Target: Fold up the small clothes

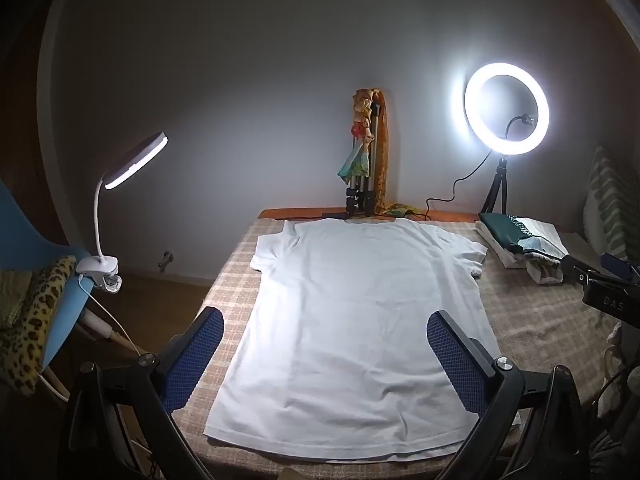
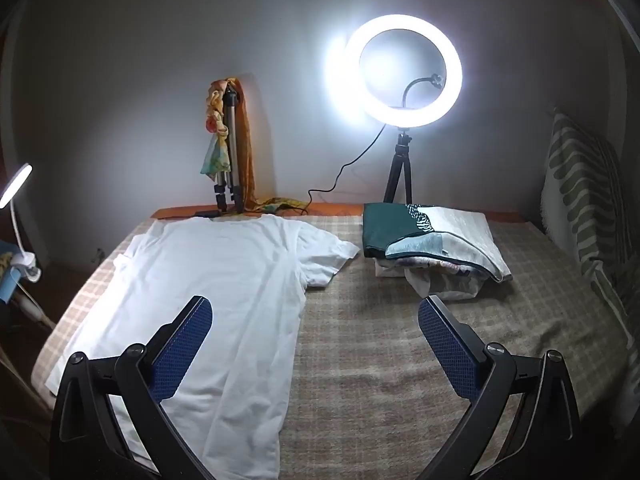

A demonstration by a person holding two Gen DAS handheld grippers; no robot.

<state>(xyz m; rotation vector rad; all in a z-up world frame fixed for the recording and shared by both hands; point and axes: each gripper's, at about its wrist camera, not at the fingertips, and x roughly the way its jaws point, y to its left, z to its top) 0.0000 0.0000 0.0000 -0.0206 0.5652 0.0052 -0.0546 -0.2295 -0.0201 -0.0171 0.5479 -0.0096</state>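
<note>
A white T-shirt (image 1: 352,320) lies spread flat on the checked cloth of the table (image 1: 532,320), collar at the far end, hem toward me. My left gripper (image 1: 326,322) hovers open above the shirt's lower half with nothing between its blue pads. In the right wrist view the same T-shirt (image 2: 224,292) fills the left half. My right gripper (image 2: 316,316) stands open over the shirt's right edge and bare cloth, holding nothing. The right gripper's black body (image 1: 600,284) shows at the right edge of the left wrist view.
A stack of folded clothes (image 2: 432,236) sits at the table's far right. Behind it a lit ring light (image 2: 404,68) stands on a tripod, with a folded tripod draped in a scarf (image 2: 228,152) beside it. A clip lamp (image 1: 132,164) and blue chair (image 1: 44,264) stand left. A striped cushion (image 2: 584,192) leans at the right.
</note>
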